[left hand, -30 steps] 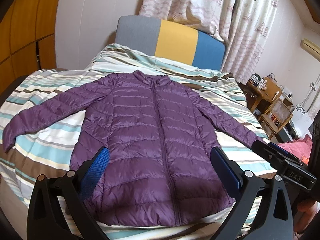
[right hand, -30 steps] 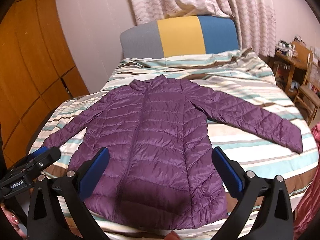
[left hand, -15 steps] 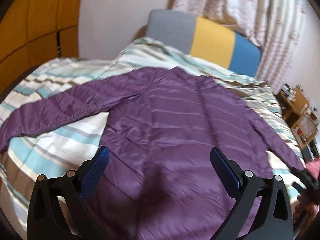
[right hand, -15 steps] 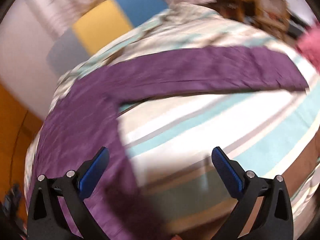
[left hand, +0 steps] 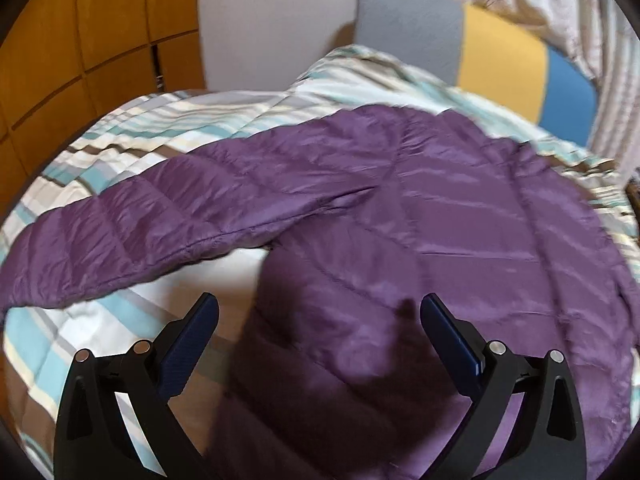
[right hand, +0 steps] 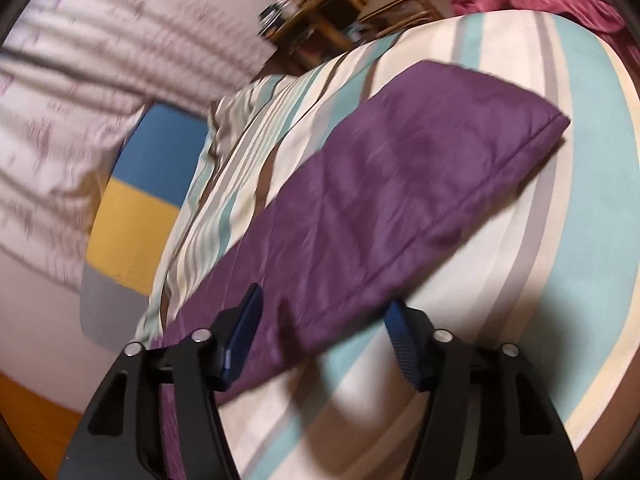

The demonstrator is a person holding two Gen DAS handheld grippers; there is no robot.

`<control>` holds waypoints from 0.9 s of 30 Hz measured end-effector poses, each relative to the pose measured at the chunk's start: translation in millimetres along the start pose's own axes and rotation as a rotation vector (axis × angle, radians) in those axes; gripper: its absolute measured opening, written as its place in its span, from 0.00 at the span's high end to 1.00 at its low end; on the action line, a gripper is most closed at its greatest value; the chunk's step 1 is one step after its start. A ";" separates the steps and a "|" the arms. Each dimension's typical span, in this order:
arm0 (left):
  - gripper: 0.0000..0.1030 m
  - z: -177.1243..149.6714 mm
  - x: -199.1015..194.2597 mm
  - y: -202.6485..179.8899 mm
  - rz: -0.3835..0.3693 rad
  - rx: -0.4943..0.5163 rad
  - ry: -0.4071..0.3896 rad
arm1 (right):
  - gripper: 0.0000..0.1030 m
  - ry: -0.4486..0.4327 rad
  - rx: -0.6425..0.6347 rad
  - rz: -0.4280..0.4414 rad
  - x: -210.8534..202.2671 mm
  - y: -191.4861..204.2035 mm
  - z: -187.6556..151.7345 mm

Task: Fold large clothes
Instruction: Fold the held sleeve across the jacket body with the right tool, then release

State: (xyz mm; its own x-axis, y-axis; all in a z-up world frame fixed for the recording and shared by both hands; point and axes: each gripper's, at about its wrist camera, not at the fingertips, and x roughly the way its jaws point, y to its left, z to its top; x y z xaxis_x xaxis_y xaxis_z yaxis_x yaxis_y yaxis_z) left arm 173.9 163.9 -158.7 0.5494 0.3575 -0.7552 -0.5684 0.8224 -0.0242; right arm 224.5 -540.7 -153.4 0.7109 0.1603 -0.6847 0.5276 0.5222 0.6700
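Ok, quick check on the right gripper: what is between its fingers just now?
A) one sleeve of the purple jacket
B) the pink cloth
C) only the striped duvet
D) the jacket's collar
A: in the right wrist view the right gripper has its jaws parted with the sleeve of the purple jacket running between them, not yet clamped, lying on the striped duvet.

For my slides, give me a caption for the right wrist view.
Open right gripper straddling the purple jacket's sleeve on the striped bed.
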 end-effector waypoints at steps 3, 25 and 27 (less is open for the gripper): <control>0.03 -2.6 10.7 3.4 0.075 0.028 0.017 | 0.54 -0.025 0.034 -0.022 -2.4 -2.3 3.5; 0.03 -15.5 24.7 12.7 -0.001 -0.034 0.044 | 0.88 -0.140 -1.154 -0.074 17.0 220.7 -192.4; 0.03 -15.5 24.9 12.5 -0.001 -0.034 0.043 | 0.89 -0.123 -1.256 -0.038 23.4 231.2 -223.4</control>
State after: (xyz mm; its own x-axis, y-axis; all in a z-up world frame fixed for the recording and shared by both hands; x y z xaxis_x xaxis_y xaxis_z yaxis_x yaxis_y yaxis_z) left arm 171.0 176.2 -187.9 0.5234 0.3363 -0.7829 -0.5888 0.8069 -0.0470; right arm 259.2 -229.1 -78.6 0.7794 0.0843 -0.6208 -0.2076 0.9697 -0.1290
